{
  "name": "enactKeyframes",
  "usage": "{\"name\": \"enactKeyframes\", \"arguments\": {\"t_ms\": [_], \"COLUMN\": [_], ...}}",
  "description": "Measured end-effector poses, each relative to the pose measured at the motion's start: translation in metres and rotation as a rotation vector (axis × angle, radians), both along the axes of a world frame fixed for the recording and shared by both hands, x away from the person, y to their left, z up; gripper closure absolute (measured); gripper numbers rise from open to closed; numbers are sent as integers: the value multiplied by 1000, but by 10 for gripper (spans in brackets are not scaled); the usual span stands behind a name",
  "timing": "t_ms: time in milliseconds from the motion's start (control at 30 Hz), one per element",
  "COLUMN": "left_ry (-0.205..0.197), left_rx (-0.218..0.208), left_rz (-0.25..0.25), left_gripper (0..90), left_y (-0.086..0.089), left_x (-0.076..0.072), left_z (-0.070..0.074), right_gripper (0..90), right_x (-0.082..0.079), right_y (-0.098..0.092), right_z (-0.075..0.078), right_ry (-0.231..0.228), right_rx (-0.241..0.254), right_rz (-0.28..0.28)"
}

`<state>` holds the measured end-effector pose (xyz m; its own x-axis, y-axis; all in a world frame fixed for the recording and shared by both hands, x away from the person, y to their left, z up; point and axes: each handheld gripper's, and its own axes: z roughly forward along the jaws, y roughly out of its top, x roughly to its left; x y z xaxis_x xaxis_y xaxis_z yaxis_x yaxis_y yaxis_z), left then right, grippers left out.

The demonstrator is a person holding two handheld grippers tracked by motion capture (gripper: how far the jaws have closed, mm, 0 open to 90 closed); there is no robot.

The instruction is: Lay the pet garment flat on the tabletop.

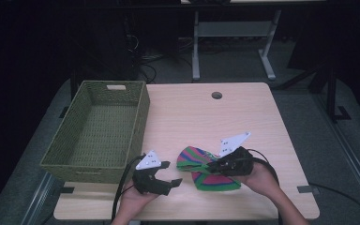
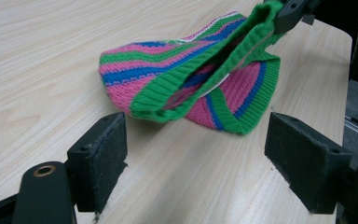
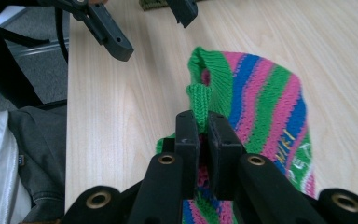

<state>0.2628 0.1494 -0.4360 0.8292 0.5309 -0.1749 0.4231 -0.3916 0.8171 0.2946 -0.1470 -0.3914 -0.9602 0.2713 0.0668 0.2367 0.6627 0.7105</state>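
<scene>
On the wooden table (image 1: 201, 117), a striped hat (image 1: 205, 169) is clamped by the right gripper (image 3: 204, 135); the left gripper (image 2: 196, 154), jaws apart, should be closed on the near rim.

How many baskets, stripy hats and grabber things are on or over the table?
Basket: 1
Striped knit hat: 1
Hand-held grippers: 2, the left hand-held gripper and the right hand-held gripper
Total: 4
</scene>
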Motion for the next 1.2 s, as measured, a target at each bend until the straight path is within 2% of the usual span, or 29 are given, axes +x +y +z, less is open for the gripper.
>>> {"name": "enactKeyframes", "arguments": {"t_ms": [167, 267, 400, 500, 700, 867, 1033, 1100, 1200], "left_ry": [-2, -13, -16, -10, -43, -48, -82, -93, -101], "left_rx": [-2, 8, 8, 5, 28, 29, 37, 47, 58], "left_rz": [-12, -29, -45, -63, -89, -100, -121, -130, -149], "left_gripper": [207, 208, 214, 219, 246, 290, 339, 380, 492], "left_y": [-4, -7, -10, -13, -22, -27, -35, -39, -45], "left_x": [0, 0, 3, 6, 8, 14, 17, 19, 22], "left_z": [1, 1, 3, 3, 5, 4, 5, 5, 5], "right_gripper": [834, 834, 833, 833, 833, 833, 833, 833, 833], "right_x": [-2, -2, -1, 0, 2, 2, 3, 3, 3], "right_y": [-14, -28, -41, -47, -55, -60, -65, -67, -70], "right_z": [8, 12, 13, 12, 11, 12, 11, 10, 9], "right_ry": [-29, -18, -8, -5, 5, 4, 7, 8, 9], "right_rx": [26, 87, 122, 139, 149, 161, 173, 174, 180], "right_rz": [2, -11, -18, -31, -43, -50, -52, -53, -56]}}
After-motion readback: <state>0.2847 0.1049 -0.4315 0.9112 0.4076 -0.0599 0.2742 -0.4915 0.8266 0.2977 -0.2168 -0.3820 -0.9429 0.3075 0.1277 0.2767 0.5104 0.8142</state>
